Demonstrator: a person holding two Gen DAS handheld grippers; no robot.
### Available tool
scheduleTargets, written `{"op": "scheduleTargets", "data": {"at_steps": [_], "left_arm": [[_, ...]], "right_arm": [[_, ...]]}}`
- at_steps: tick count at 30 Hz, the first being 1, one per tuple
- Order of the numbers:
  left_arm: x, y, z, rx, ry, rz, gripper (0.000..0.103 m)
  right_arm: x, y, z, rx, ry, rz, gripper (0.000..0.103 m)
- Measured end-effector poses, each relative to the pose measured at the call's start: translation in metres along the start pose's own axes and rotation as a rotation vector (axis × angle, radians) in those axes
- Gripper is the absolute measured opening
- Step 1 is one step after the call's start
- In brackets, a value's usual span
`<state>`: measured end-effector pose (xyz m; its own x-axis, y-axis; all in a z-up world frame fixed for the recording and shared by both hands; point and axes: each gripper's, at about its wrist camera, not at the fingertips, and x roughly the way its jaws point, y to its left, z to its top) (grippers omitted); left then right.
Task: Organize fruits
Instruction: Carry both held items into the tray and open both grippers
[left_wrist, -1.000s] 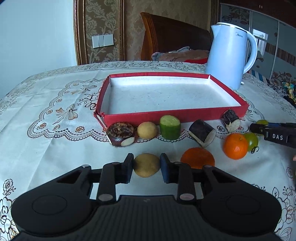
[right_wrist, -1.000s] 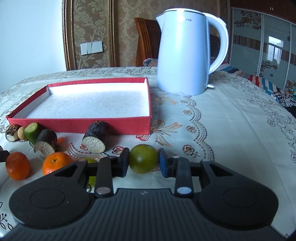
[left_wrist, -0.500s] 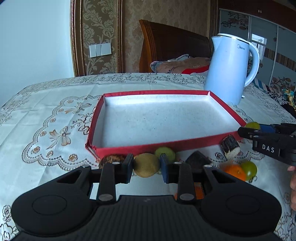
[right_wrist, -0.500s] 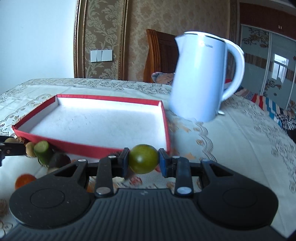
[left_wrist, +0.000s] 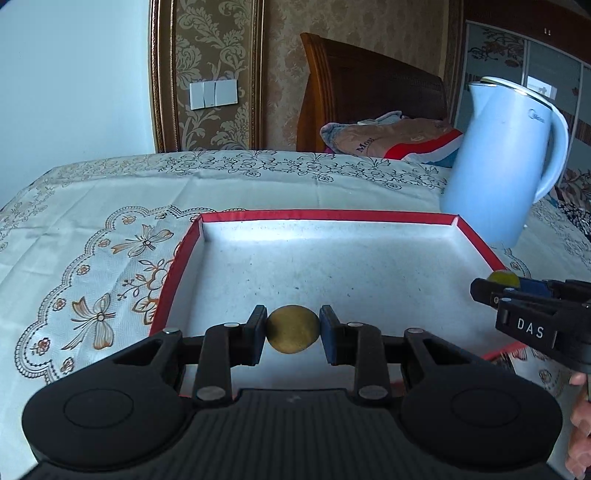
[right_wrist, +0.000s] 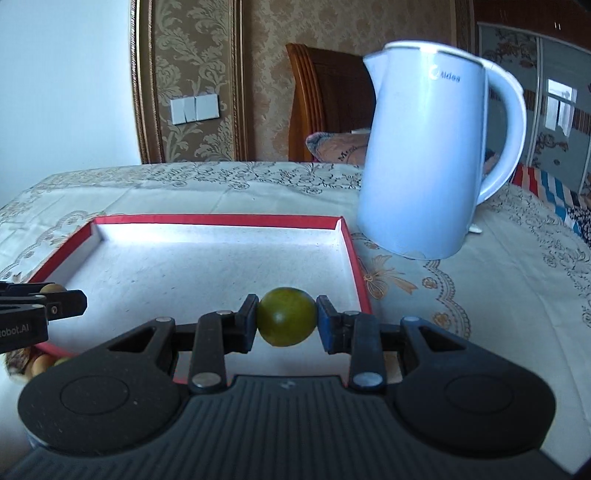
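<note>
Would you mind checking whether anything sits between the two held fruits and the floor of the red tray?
Nothing visible does. The yellowish fruit and green fruit hang over the bare floor of the red tray.

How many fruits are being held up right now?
2: a yellowish-brown fruit in the left gripper and a green fruit in the right gripper, both above the red tray.

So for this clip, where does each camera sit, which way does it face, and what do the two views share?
Left wrist view: rides the left tongs, looking forward and down over the red tray; they clamp a yellow-brown fruit; the right tongs and fingers show at right.
Right wrist view: rides the right tongs, which clamp a green fruit; the left tongs enter at left.
Shared: tray, white kettle, embroidered tablecloth.
</note>
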<state>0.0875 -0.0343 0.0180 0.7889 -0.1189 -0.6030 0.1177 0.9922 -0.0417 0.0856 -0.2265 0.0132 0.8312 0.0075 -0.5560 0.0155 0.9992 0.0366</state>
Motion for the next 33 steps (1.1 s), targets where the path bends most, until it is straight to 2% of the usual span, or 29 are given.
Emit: {"op": "scheduleTargets", "data": {"at_steps": [5, 13, 17, 27, 28, 29, 30, 31, 33], "left_arm": [[0.022, -0.002, 0.004, -0.005, 0.013, 0.015, 0.03], [0.05, 0.004, 0.005, -0.017, 0.056, 0.057, 0.03], [0.052, 0.006, 0.006, -0.029, 0.044, 0.059, 0.03], [0.053, -0.001, 0.0, 0.011, 0.002, 0.089, 0.032], [0.053, -0.002, 0.0, 0.01, 0.0, 0.09, 0.034], [0.054, -0.001, 0.0, 0.011, 0.0, 0.088, 0.048], [0.055, -0.001, 0.0, 0.01, 0.002, 0.083, 0.068], [0.055, -0.002, -0.002, 0.004, 0.005, 0.078, 0.073], [0.056, -0.002, -0.002, 0.011, 0.001, 0.079, 0.074]], "right_arm": [[0.027, 0.0, 0.006, 0.013, 0.048, -0.003, 0.031], [0.049, 0.002, 0.011, 0.016, 0.094, 0.008, 0.031], [0.059, 0.001, 0.014, 0.021, 0.132, 0.017, 0.031], [0.061, 0.002, 0.013, 0.017, 0.131, 0.014, 0.032], [0.061, 0.002, 0.013, 0.014, 0.13, 0.012, 0.032], [0.061, 0.002, 0.013, 0.014, 0.13, 0.012, 0.032], [0.061, 0.002, 0.013, 0.013, 0.13, 0.012, 0.033], [0.061, 0.002, 0.013, 0.011, 0.13, 0.012, 0.033], [0.06, 0.002, 0.013, 0.014, 0.13, 0.012, 0.033]]}}
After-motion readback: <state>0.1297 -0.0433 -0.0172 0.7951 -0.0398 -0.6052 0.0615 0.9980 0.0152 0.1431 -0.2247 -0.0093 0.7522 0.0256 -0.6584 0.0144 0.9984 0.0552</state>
